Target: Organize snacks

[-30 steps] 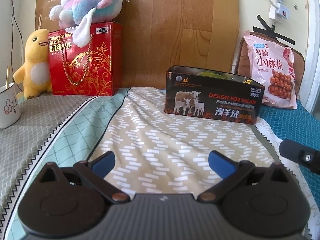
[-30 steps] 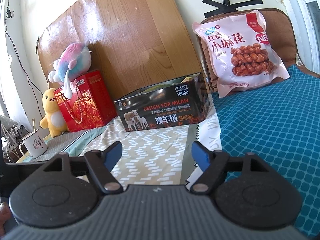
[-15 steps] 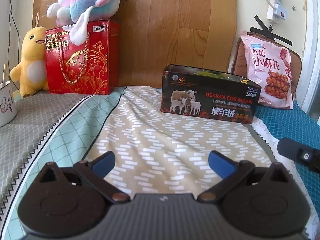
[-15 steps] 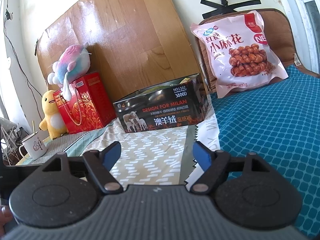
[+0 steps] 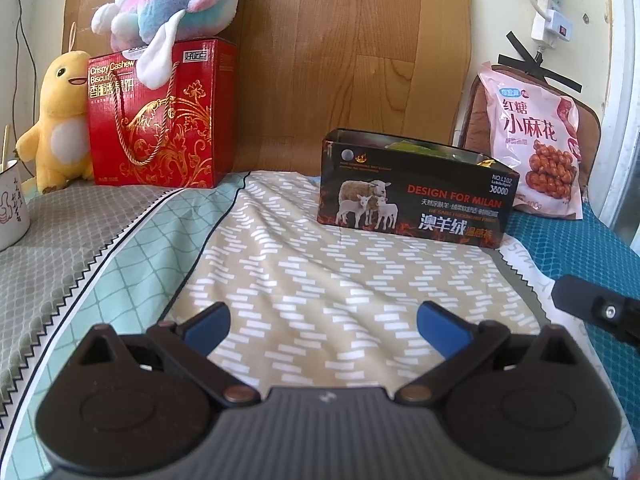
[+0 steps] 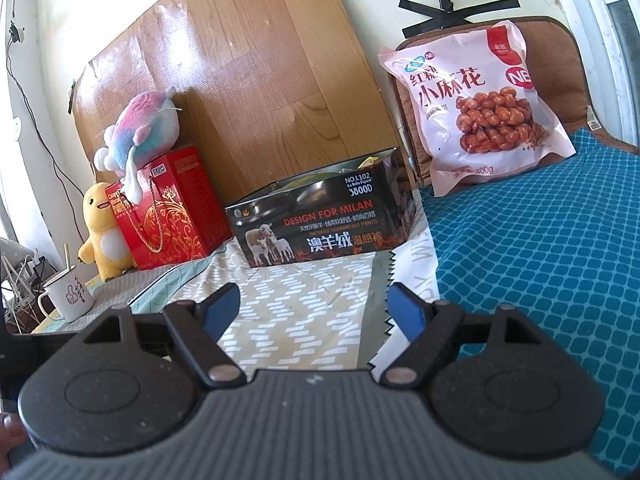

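A black open-top box (image 5: 416,196) printed with sheep stands on the patterned cloth, with snack packets showing above its rim; it also shows in the right wrist view (image 6: 320,224). A pink bag of fried dough twists (image 5: 536,144) (image 6: 476,112) leans against a brown cushion at the right. A red cashew biscuit box (image 5: 160,116) (image 6: 168,216) stands at the back left. My left gripper (image 5: 324,324) is open and empty above the cloth. My right gripper (image 6: 316,308) is open and empty, short of the black box.
A pastel plush (image 5: 168,12) sits on the red box and a yellow duck plush (image 5: 56,120) stands beside it. A white mug (image 5: 10,208) (image 6: 70,294) is at the far left. A wooden board (image 5: 352,56) backs the scene. Teal patterned cloth (image 6: 540,264) covers the right.
Both grippers have drawn back slightly from the box and tilted a little; their jaws stay open. Nothing on the bed has moved.
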`<state>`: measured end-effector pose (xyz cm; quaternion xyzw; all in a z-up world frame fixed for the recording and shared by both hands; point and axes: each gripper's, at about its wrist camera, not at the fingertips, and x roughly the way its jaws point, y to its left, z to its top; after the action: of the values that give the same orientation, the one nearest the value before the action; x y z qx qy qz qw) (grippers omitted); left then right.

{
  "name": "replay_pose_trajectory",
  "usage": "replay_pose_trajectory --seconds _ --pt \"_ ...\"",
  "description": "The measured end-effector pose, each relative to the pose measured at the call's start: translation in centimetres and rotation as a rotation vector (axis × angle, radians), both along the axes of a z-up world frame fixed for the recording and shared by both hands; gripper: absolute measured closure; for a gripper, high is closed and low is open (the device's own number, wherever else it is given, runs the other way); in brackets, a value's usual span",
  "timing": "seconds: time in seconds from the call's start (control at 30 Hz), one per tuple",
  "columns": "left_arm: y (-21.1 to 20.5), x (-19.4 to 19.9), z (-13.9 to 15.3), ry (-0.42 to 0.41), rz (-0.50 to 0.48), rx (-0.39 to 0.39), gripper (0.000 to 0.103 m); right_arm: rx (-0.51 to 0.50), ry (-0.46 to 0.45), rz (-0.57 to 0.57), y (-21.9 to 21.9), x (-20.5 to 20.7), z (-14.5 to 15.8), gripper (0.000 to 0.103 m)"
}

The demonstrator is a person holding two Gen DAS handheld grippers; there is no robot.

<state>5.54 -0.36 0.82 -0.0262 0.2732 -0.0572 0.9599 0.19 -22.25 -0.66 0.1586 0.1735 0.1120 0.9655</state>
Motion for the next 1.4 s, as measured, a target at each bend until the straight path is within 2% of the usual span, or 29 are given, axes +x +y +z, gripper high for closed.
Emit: replay_pose_trajectory --seconds 0.8,1.4 --pt "0.19 -0.05 0.03 -0.001 -0.016 -0.028 0.0 0.012 -0.008 -0.011 -0.08 -0.18 -0.08 0.018" --pt "0.11 -0.7 0.38 -0.044 0.036 -0.008 0.0 0.012 -0.009 -0.012 -0.09 -0.21 -0.01 0.018"
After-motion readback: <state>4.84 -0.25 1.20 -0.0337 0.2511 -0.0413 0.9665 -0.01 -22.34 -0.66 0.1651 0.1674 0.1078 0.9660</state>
